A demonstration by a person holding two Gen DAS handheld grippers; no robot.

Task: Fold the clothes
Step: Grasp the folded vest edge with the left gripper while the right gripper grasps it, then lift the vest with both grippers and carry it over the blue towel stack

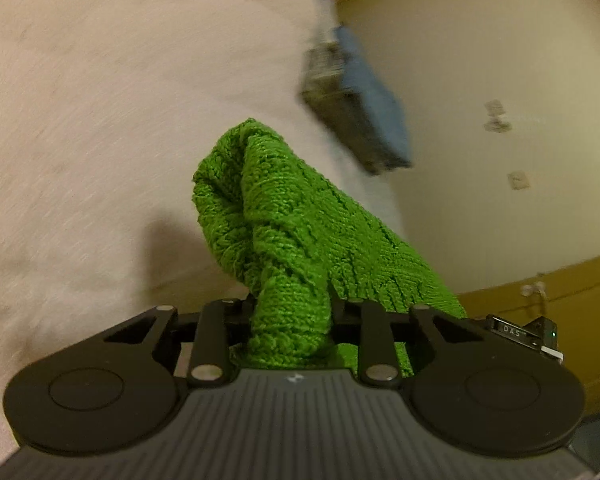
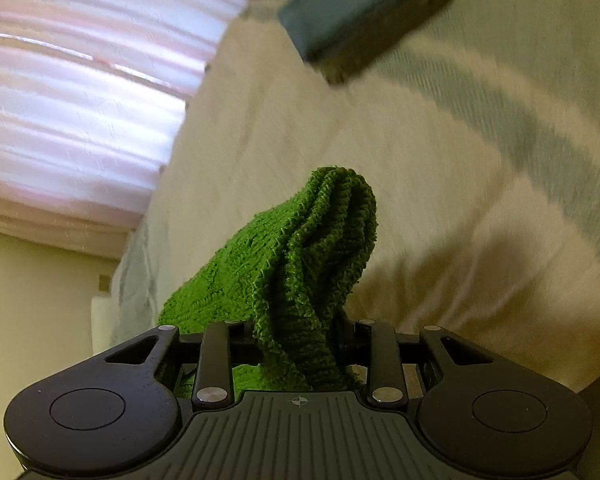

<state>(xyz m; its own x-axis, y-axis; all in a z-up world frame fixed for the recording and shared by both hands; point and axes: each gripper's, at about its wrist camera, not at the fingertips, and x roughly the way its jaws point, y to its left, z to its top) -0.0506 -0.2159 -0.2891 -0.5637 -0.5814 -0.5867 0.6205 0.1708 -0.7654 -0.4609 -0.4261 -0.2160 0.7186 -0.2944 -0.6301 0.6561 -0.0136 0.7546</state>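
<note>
A bright green knitted garment (image 1: 284, 220) is bunched between the jaws of my left gripper (image 1: 292, 316), which is shut on it; the cloth rises in front of the camera and trails off to the right. In the right wrist view the same green knit (image 2: 316, 256) is pinched in my right gripper (image 2: 300, 340), also shut on it, with the fabric draping away to the left. Both grippers hold the garment up above a pale bedspread (image 1: 120, 120). The fingertips are hidden under the cloth.
A stack of folded clothes, blue on top of dark grey, (image 1: 360, 100) lies at the bed's edge, seen again in the right wrist view (image 2: 364, 12). Beyond the bed are a cream floor (image 1: 500, 100), a yellow wall base (image 1: 560, 320) and pink curtains (image 2: 80, 100).
</note>
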